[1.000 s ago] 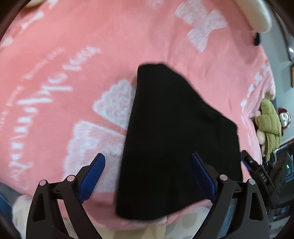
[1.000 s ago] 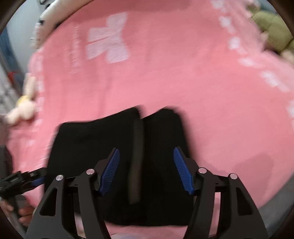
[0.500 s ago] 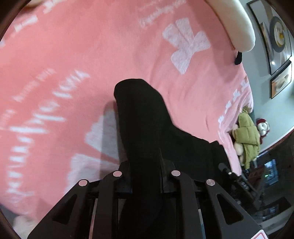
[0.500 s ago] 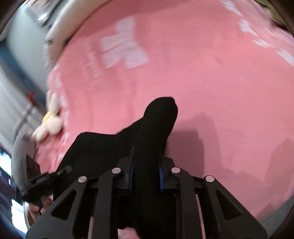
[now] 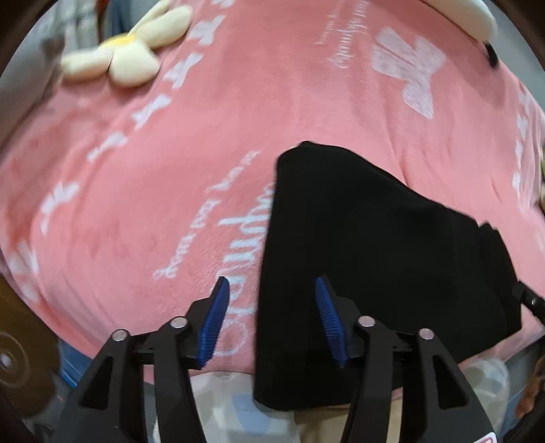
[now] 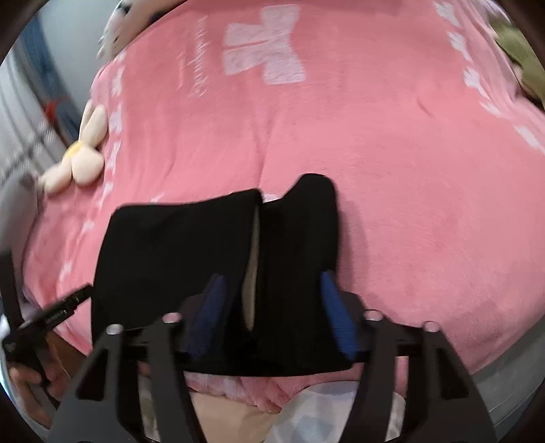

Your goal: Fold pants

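The black pants [image 5: 374, 259] lie folded on the pink blanket [image 5: 170, 153] near the bed's front edge. My left gripper [image 5: 269, 300] is open over their left edge, with the left pad over the blanket and the right pad over the cloth. In the right wrist view the pants [image 6: 177, 252] show as two black folds with a pale gap between them. My right gripper [image 6: 272, 300] is open and straddles the right fold, not clamped on it. The left gripper's tip [image 6: 54, 313] shows at the left there.
A cream flower-shaped plush [image 5: 126, 51] lies on the blanket's far left; it also shows in the right wrist view [image 6: 78, 153]. A white pillow [image 5: 470, 13] is at the back. A green plush [image 6: 521, 58] sits at the far right. The bed's edge is just below the grippers.
Both grippers were shut on pants folds half a second ago. Both have opened and let go, and the cloth has dropped flat onto the blanket.
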Available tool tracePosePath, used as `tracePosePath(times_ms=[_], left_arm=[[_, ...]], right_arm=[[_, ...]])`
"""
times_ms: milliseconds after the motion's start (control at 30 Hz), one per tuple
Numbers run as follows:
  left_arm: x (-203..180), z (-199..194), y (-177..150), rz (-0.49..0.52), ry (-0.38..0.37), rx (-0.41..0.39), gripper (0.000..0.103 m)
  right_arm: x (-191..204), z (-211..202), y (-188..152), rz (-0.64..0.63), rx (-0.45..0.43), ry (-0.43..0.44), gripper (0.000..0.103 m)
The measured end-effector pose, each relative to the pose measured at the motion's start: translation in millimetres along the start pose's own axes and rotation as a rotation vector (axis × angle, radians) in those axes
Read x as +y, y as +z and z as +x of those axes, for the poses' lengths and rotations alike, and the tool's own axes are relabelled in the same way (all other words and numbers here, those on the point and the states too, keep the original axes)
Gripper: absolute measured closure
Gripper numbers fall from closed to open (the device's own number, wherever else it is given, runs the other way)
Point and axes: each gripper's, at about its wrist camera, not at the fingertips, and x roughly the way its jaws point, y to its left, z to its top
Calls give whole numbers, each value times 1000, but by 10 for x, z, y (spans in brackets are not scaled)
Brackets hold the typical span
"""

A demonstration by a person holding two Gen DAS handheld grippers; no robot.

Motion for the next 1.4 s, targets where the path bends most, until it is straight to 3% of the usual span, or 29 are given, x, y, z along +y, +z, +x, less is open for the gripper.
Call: tracePosePath(times_ms=[67,133,233,333,367,433,533,600,633,667,700,800,967,1133,1267,1367,1400], left_arm=[[-154,-86,-8,64,13,-25,49],[-227,-170,-30,94,20,-38,40],[-330,-209,-124,132,-5,-10,35],[-445,-154,-173,149,-40,31,35],[-444,-140,-183,144,-52,43,35],[-442,-129,-215,136,-66,62,35],[-450,-110,-252,130,-69,92,35],[-445,-105,-258,128,-73,105,35],[-446,-110,-264,126,-74,111,35],[-448,-110,-271,126,-74,116,35],[-445,-115,-276,124,-75,121,35],[-442,-137,-289,119,-77,129,35],[-435,-167,-317,118,-76,141,35],[-345,-284,-297,74,-124,149,34],[-329,-430,-273,70,-138,104,28],[-370,-385,-287,71,-148,118,27],[-383,-365,-295,69,-153,124,27]], right_arm=[[2,-171,16,24,-70,-23,45],[69,-334,81,42,-162,22,45],[202,-115,165,17,-25,148,45],[215,300,39,1,131,111,43],[202,461,-11,13,182,94,38],[176,582,-79,64,169,125,31],[254,599,-63,71,137,124,29],[279,608,-22,57,129,126,42],[269,607,3,64,125,124,53],[247,611,19,74,126,131,73],[224,609,45,108,127,160,82],[182,598,113,182,133,223,85],[350,419,231,165,99,279,86],[879,-304,812,-34,-76,372,86],[982,-793,988,-196,-185,298,85],[493,-497,758,-126,-103,163,84],[224,-236,593,-73,-35,102,84]])
